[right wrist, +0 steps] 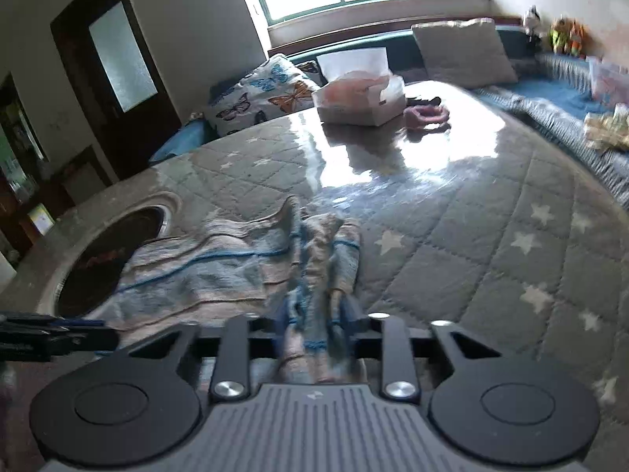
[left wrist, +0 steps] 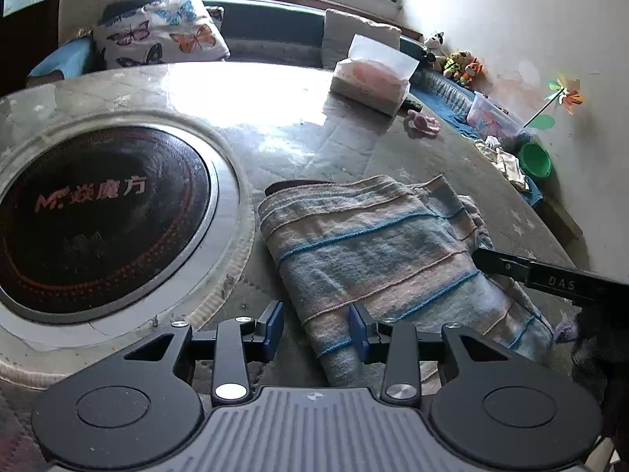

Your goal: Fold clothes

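A striped knit garment (left wrist: 377, 244), pale blue and pink with blue lines, lies partly folded on the quilted table cover (left wrist: 354, 145). My left gripper (left wrist: 316, 328) is open, its blue pads either side of the garment's near left edge without closing on it. The right gripper's finger (left wrist: 550, 275) reaches onto the garment's right side. In the right wrist view the right gripper (right wrist: 314, 320) is shut on a bunched fold of the garment (right wrist: 220, 271), lifting it slightly.
A round black induction cooktop (left wrist: 94, 216) is set into the table left of the garment. A tissue box (left wrist: 369, 82) and a pink cloth (left wrist: 422, 124) sit at the far side. A bench with cushions, toys and a green bowl (left wrist: 534, 159) runs along the wall.
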A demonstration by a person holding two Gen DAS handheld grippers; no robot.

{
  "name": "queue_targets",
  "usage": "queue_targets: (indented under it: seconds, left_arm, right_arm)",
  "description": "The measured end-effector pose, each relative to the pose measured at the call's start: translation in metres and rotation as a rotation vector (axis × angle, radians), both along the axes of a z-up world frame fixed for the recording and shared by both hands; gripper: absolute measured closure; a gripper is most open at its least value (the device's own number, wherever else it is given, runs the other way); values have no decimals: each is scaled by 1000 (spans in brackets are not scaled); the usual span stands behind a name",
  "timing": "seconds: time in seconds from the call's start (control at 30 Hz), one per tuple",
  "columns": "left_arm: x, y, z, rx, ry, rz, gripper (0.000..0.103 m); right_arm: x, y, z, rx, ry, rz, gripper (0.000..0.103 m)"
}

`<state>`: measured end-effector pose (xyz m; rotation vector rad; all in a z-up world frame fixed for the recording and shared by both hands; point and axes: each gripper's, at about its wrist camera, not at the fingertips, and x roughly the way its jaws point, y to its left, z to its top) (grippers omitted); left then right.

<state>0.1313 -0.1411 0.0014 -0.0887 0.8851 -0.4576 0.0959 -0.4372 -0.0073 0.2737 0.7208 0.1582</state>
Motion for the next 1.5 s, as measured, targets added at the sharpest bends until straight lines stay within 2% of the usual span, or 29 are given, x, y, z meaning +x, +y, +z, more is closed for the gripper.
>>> queue_targets:
  seconds: [0.13, 0.33, 0.43, 0.5, 0.73, 0.8, 0.87, 0.97, 1.2, 1.5]
  left_arm:
    - [0, 0, -1, -7, 10, -14, 74]
    - [-1, -4, -1, -15, 17, -45, 73]
    - [-1, -8, -1, -15, 18, -57, 74]
    - [-1, -9, -2, -16, 22, -62, 74]
    - [-3, -13, -2, -10, 21, -74, 75]
    - [-4, -15, -1, -6, 18, -81, 81]
    - [-7, -16, 0, -4, 11, -83, 90]
    - [-9, -13, 5, -15, 2, -76, 94]
    - [-10, -7, 33, -28, -65, -68, 96]
    - [13, 2, 72, -15, -166, -28, 96]
  right_arm:
    - [-8, 1, 1, 14, -2, -16, 88]
    - [-41, -7, 2, 40, 15, -54, 89]
    - [-51, -11, 3, 53, 20, -67, 87]
    - [-51, -13, 2, 63, 20, -79, 78]
    - [-43, -10, -1, 82, 11, -98, 77]
    - [-42, -8, -1, 81, 15, -99, 84]
    - [-42, -7, -1, 80, 16, -99, 88]
    - [-43, -6, 4, 83, 15, -97, 90]
    - [-36, 6, 27, 67, -25, -44, 91]
    - [-3, 29, 71, 13, -129, 28, 91]
